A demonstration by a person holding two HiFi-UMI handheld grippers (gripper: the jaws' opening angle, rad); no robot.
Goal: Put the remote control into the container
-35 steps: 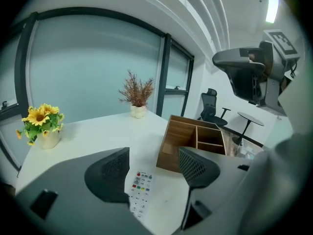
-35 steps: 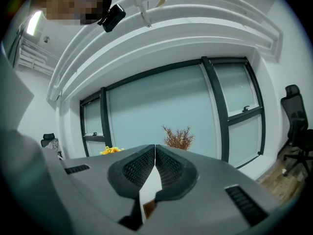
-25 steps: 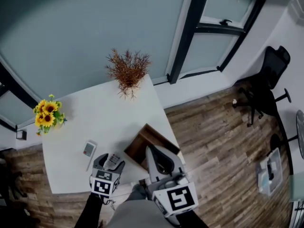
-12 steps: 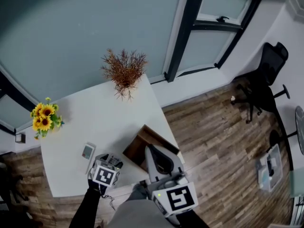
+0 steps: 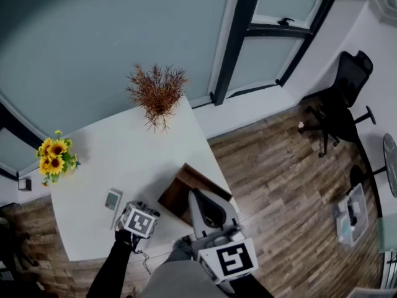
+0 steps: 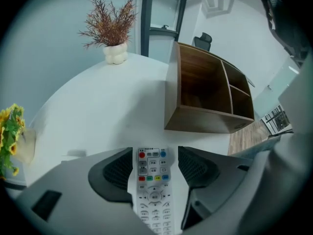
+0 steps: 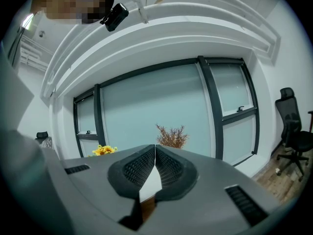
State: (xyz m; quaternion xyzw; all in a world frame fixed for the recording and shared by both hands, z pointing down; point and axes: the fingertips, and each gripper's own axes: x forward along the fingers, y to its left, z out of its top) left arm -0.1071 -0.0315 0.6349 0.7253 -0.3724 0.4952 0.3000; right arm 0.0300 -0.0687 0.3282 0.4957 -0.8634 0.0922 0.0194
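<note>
A white remote control [image 6: 152,180] with coloured buttons lies lengthwise between the jaws of my left gripper [image 6: 155,153]. The jaws stand open, and a strip of table shows beside the remote on the right. In the head view the left gripper [image 5: 141,208] sits near the table's front edge, and its marker cube hides the remote. The brown wooden container [image 5: 186,191] lies on its side just to the right, its compartments [image 6: 210,97] facing the left gripper. My right gripper [image 5: 197,196] hangs over the container's near side, aimed up at the window. It is shut [image 7: 155,163] and holds nothing.
A small white handset [image 5: 113,198] with an orange screen lies left of the left gripper. Sunflowers [image 5: 54,156] stand at the white table's [image 5: 124,154] left edge, a dried plant [image 5: 155,95] at its far edge. An office chair [image 5: 344,98] stands on the wooden floor at right.
The left gripper has slid forward along the remote and turned a little, so its cube now covers the remote in the head view. The right gripper has stayed put.
</note>
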